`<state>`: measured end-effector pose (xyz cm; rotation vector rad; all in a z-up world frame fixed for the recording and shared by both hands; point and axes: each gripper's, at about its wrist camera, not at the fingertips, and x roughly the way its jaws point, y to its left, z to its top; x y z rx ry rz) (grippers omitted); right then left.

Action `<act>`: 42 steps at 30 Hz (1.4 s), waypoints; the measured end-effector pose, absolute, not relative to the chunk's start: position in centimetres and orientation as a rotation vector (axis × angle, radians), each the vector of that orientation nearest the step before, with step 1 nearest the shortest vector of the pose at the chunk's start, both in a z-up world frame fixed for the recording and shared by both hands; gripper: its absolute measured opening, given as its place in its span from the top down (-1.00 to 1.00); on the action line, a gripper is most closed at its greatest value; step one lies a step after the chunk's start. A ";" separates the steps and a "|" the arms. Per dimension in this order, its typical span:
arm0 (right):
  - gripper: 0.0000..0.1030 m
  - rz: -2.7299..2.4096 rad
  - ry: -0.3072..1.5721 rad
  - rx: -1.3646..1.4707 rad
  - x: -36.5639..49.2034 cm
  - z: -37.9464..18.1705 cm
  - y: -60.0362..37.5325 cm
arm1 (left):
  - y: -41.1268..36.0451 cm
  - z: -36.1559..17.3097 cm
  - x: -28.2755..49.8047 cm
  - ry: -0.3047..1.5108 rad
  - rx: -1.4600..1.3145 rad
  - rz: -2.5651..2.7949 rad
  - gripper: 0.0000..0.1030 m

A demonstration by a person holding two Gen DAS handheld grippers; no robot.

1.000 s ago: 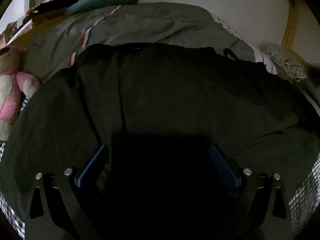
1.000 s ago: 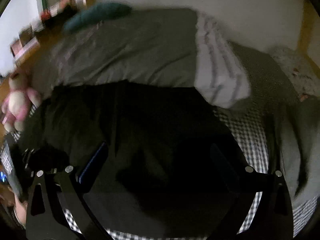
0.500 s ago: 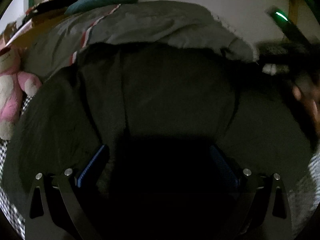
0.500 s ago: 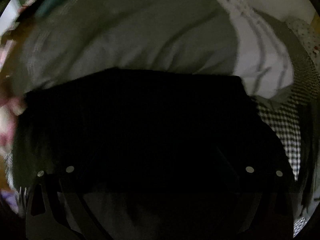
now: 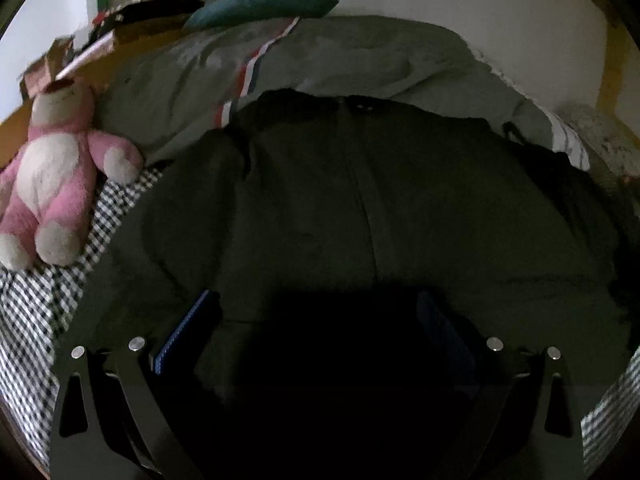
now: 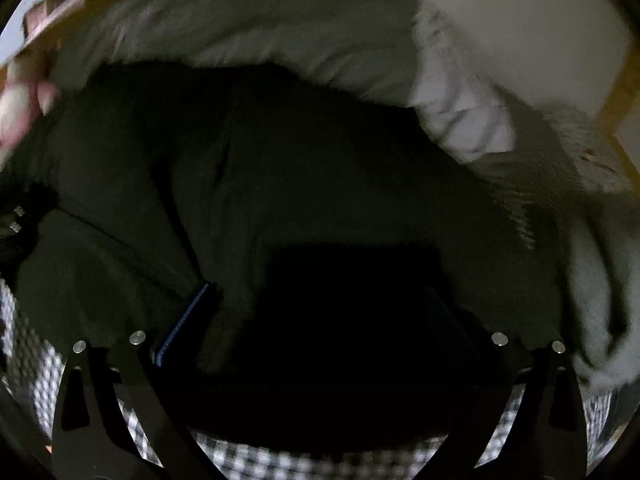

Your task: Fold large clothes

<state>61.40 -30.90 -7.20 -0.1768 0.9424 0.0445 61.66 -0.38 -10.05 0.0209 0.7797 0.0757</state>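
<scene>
A large dark green jacket (image 5: pixel 360 208) lies spread on the bed and fills most of the left wrist view. It also fills the middle of the blurred right wrist view (image 6: pixel 280 168). My left gripper (image 5: pixel 320 320) is open just above the jacket's near hem, blue pads wide apart, nothing between them. My right gripper (image 6: pixel 320 316) is open too, low over the jacket's near edge, with dark cloth under it. The space between each pair of fingers is in deep shadow.
A pink plush bear (image 5: pixel 56 184) sits at the left on the checked sheet (image 5: pixel 36 300). A grey duvet (image 5: pixel 360 60) and a teal pillow (image 5: pixel 268 0) lie behind the jacket by the white wall. A light striped pillow (image 6: pixel 460 120) lies at the right.
The right gripper has left the left wrist view. The left view has shifted so that more of the bear and checked sheet show. The right view has swung and stays blurred.
</scene>
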 end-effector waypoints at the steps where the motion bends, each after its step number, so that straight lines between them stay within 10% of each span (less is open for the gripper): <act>1: -0.95 0.018 0.938 -0.185 61.1 -7.0 -31.6 | -0.5 -10.2 61.3 0.771 0.031 0.069 -0.91; 17: -0.95 0.045 0.932 -0.034 62.0 -10.6 -34.1 | -0.4 -6.8 61.0 0.782 -0.128 -0.030 -0.91; 42: -0.95 0.317 0.850 1.408 51.8 -19.7 -42.3 | -6.0 -11.9 61.5 0.797 0.051 0.033 -0.92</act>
